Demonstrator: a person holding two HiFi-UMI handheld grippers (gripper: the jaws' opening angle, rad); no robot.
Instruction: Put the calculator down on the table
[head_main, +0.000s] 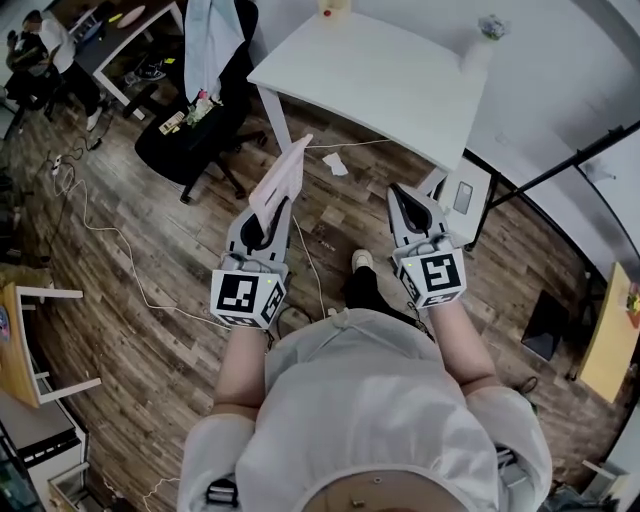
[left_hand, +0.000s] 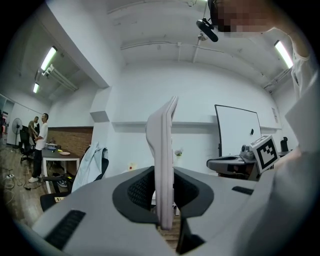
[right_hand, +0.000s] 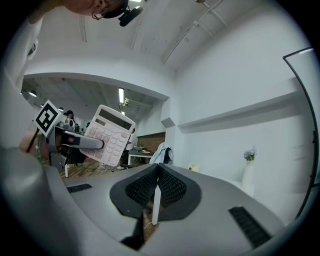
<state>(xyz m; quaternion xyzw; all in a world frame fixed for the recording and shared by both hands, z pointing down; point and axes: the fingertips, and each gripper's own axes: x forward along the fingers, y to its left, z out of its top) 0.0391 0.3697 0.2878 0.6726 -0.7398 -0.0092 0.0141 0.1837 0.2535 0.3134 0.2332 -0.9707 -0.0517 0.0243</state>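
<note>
- Jaws of the left gripper (head_main: 273, 214) are clamped on the lower edge of the calculator (left_hand: 161, 150), with one pad pressed against each face.
- Jaws of the right gripper (right_hand: 156, 196) are pressed together, with no object between them.
- Both grippers are held level and side by side in front of the wearer's body, the left one at the left of the head view and the right one (head_main: 400, 196) well apart from it.
- The calculator is held upright and clear of every surface. It is seen edge-on in the left gripper view, and it projects forward and upward beyond the fingertips.
- The keypad and display of the calculator (right_hand: 110, 135) are turned toward the right gripper, as shown in the right gripper view.
- In the head view the calculator (head_main: 285, 172) is located above the wooden floor (head_main: 150, 250), just short of the near corner of the white table (head_main: 380, 80); it is not over the tabletop.
- A vase (head_main: 481, 40) with flowers is placed near the far edge of the table.
- A scrap of paper (head_main: 335, 163) is seen on the floor beside the table leg, and a white cable (head_main: 110, 250) is run across the boards.
- A black office chair (head_main: 190, 140), draped with a light jacket (head_main: 208, 40), is positioned to the left of the table.
</note>
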